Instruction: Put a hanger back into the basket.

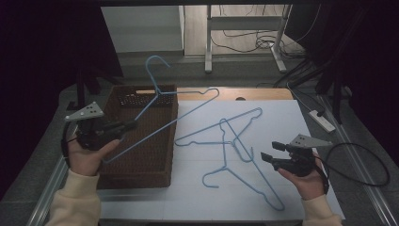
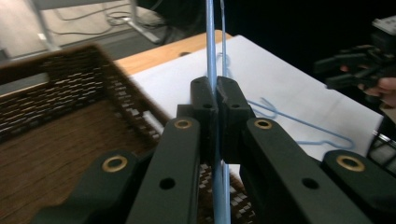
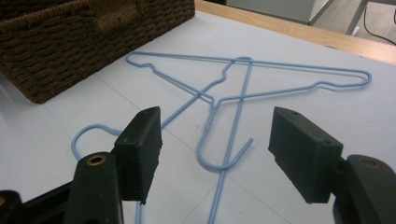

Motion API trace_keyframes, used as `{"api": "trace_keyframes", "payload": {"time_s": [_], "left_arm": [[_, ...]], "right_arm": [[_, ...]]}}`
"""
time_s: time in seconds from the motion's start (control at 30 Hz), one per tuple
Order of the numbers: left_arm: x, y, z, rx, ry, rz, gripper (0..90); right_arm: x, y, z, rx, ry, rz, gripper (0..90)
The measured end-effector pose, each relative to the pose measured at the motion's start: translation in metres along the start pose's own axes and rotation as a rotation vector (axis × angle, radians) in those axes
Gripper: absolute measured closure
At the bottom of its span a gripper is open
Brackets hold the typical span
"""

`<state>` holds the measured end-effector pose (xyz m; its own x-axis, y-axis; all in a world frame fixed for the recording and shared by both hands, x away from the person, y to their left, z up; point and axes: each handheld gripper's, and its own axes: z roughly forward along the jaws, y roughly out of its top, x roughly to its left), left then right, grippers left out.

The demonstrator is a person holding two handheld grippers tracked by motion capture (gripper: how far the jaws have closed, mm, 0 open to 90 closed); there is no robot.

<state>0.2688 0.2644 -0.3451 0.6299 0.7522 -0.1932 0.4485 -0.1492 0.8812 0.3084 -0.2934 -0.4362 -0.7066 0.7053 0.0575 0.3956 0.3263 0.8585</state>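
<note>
1. Dark room behind: a desk frame [image 1: 244, 35] stands on the floor past the far edge, with loose cables [image 1: 244, 42] round its feet and a power strip [image 1: 322, 120] on the floor to the right.
2. White sheet [image 1: 282, 141] covers most of the worktop [image 1: 259, 93], whose wooden far edge shows beyond it.
3. Brown wicker basket [image 1: 141, 160] sits on the left part of the worktop, its right wall along the sheet's left edge.
4. Left tool [image 1: 127, 126] is held over the basket's left rim, jaws together and clamped on the wire of a blue hanger [image 1: 181, 117].
5. That held hanger hangs in the air, tilted, above the basket; its hook points up and away past the basket's far wall, and its far shoulder reaches over the sheet.
6. In the left gripper view the wire runs straight up between the pads [image 2: 205, 100].
7. Two more hangers [image 1: 230, 141] lie flat on the sheet, crossed over each other, between the basket and the right hand.
8. Right tool [image 1: 272, 151] is near the sheet's right edge, jaws apart with nothing between them, pointing at the crossed pair.
9. In the right gripper view a hook [image 3: 224, 156] of one lying hanger is seen between the spread jaws, on the sheet beyond them, untouched.
</note>
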Motion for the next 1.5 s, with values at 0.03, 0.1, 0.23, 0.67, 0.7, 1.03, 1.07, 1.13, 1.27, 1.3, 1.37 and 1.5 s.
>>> {"api": "trace_keyframes", "payload": {"time_s": [0.03, 0.1, 0.23, 0.67, 0.7, 1.03, 1.07, 1.13, 1.27, 1.3, 1.37, 1.5], "left_arm": [[0.005, -0.002, -0.005, -0.004, 0.014, -0.01, 86.9], [0.014, -0.005, -0.013, -0.009, 0.039, -0.025, 86.9], [0.026, -0.012, -0.027, -0.018, 0.072, -0.05, 86.9], [0.061, -0.048, -0.042, 0.006, 0.14, -0.152, 86.9], [0.063, -0.05, -0.042, 0.006, 0.143, -0.159, 86.9], [0.075, -0.058, -0.031, 0.046, 0.18, -0.176, 86.9], [0.077, -0.058, -0.028, 0.052, 0.181, -0.179, 86.9], [0.079, -0.059, -0.023, 0.064, 0.187, -0.18, 86.9], [0.083, -0.06, -0.012, 0.087, 0.195, -0.187, 86.9], [0.083, -0.06, -0.012, 0.087, 0.195, -0.187, 86.9], [0.088, -0.061, -0.005, 0.103, 0.194, -0.196, 86.9], [0.09, -0.061, 0.005, 0.123, 0.194, -0.196, 86.9]], "right_arm": [[0.0, 0.0, 0.0, 0.002, -0.001, 0.001, 35.1], [-0.001, -0.001, 0.0, 0.003, -0.002, 0.004, 35.1], [-0.002, -0.003, 0.001, 0.007, -0.003, 0.01, 35.1], [-0.002, -0.005, 0.006, 0.032, 0.004, 0.011, 35.1], [-0.002, -0.005, 0.006, 0.032, 0.005, 0.01, 35.1], [-0.002, -0.006, 0.008, 0.05, 0.018, 0.008, 34.9], [-0.002, -0.006, 0.009, 0.051, 0.018, 0.007, 34.8], [-0.001, -0.006, 0.009, 0.054, 0.019, 0.007, 34.5], [-0.002, -0.007, 0.009, 0.059, 0.026, 0.009, 34.3], [-0.002, -0.007, 0.009, 0.059, 0.026, 0.009, 34.3], [-0.002, -0.007, 0.01, 0.063, 0.027, 0.01, 34.1], [-0.002, -0.007, 0.01, 0.065, 0.03, 0.009, 33.9]]}}
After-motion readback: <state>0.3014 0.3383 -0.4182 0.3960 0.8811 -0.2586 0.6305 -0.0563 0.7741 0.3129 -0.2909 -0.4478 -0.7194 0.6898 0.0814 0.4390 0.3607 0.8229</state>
